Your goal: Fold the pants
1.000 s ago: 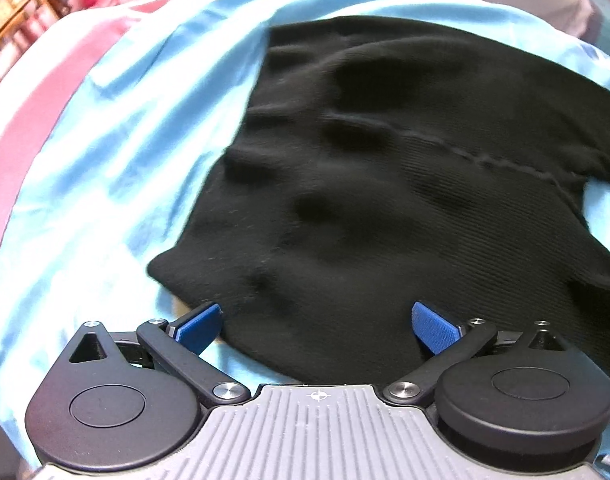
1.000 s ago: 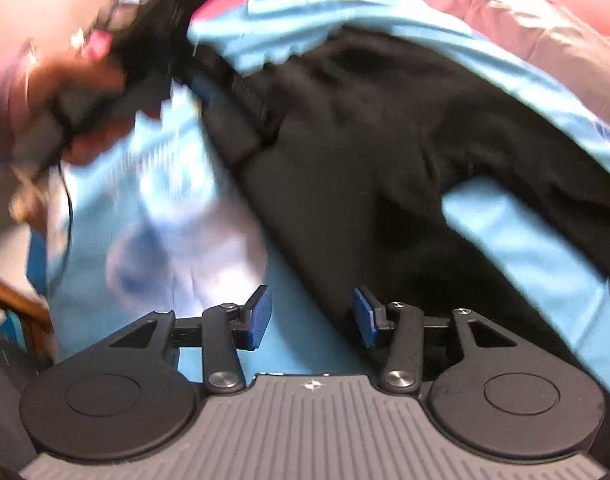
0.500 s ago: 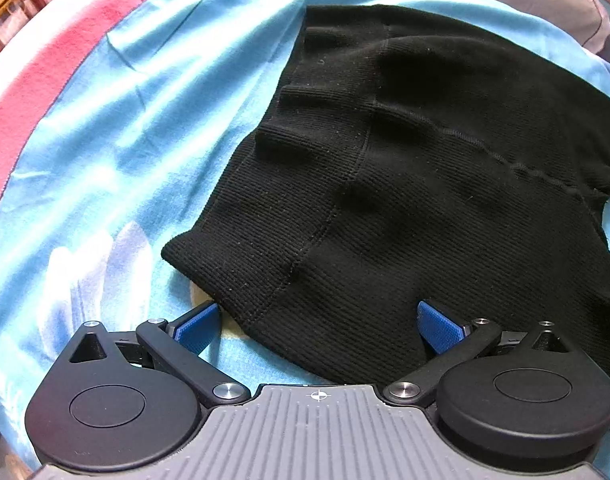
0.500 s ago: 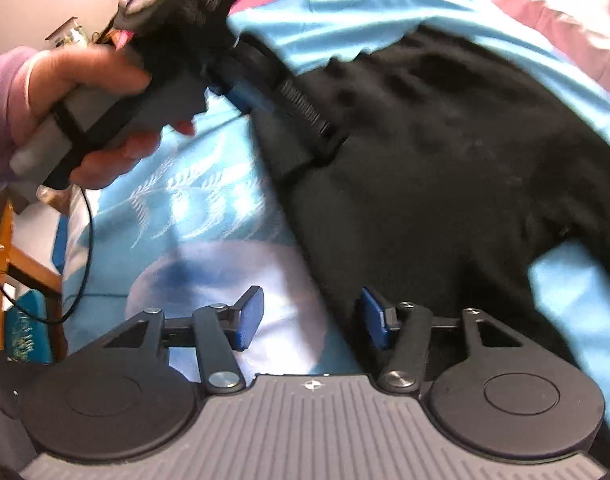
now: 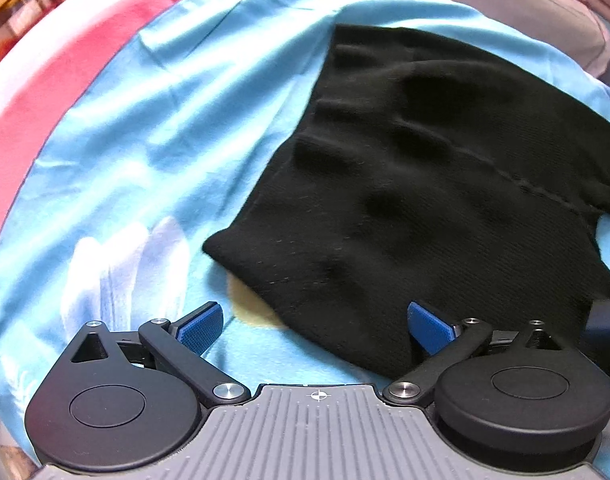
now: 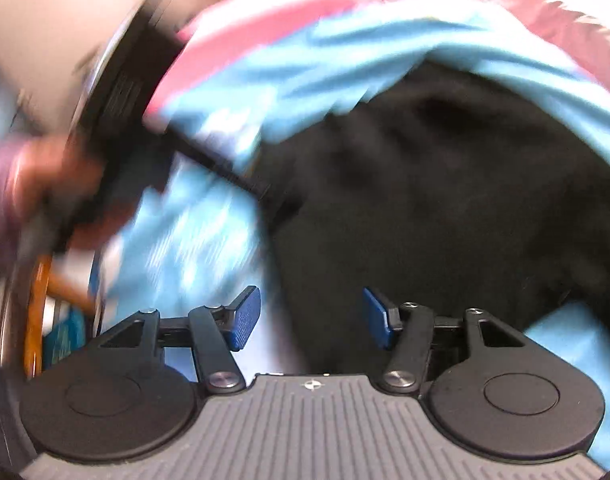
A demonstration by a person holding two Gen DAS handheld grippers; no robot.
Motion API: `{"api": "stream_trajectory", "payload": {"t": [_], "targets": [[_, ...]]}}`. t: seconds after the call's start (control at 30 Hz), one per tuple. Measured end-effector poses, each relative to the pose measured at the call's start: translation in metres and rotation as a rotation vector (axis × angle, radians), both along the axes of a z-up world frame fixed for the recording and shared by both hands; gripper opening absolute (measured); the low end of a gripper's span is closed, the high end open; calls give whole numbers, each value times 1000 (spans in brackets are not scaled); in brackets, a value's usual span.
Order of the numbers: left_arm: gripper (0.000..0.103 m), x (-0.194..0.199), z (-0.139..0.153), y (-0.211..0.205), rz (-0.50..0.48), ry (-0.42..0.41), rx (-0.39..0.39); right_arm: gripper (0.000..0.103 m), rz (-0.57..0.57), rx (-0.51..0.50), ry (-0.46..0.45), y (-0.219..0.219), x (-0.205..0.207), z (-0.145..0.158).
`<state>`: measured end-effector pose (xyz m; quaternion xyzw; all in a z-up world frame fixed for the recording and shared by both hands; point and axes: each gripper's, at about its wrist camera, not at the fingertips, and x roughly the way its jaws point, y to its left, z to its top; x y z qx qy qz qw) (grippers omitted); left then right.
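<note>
pants: The black pants (image 5: 445,200) lie spread on the sheet and fill the centre and right of the left wrist view. In the right wrist view they (image 6: 445,200) take the centre and right of the frame.
fabric: It looks like a soft ribbed knit, thin and light. I judge it is limp and will sag and bunch when lifted, so it has no stiffness to keep a fold line by itself.
surface grip: Knit on a smooth sheet will probably slide easily. A pull on one side can drag the whole piece.
where to hold: The hem edge at the lower centre of the left wrist view is double and firmer. The corner (image 5: 221,246) at centre left is also free and easy to pinch. Two holds along one edge seem best.
left gripper: The left gripper (image 5: 315,326) stands wide open at the bottom of its view, over the hem. One pad is over the sheet and the other over the black cloth; it holds nothing.
right gripper: The right gripper (image 6: 311,320) has its jaws opening. The edge of the pants is seen between them, but the pads do not press on it.
sheet: The light blue sheet (image 5: 145,140) lies under the pants, with a pink band at the upper left.
picture quality: The right wrist view is strongly blurred, so small details there cannot be told.
</note>
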<state>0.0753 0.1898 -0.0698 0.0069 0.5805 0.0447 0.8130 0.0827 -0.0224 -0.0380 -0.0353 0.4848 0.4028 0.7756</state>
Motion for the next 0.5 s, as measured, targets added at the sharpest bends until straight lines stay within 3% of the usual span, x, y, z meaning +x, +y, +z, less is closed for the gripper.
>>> {"api": "stream_trajectory", "payload": {"t": [0.07,0.13,0.2,0.23,0.33,0.5], "targets": [[103,4,-10,6,29,34,-12,57,-38,11,-42,6,25,-2],[103,2,-11,6,36,20,-8,40,-26,-22,-67,25,45,-16],[103,0,-11,5,23,9,2,33,12,-44,-79,46,59,-34],[103,-2,-13,6,25,5,13,24,32,-52,-74,59,67,-45],[103,-5,-14,9,29,-11,3,23,54,9,-126,85,84,-55],[103,-15,-17,11,23,-24,11,24,122,14,-84,93,104,-50]]}}
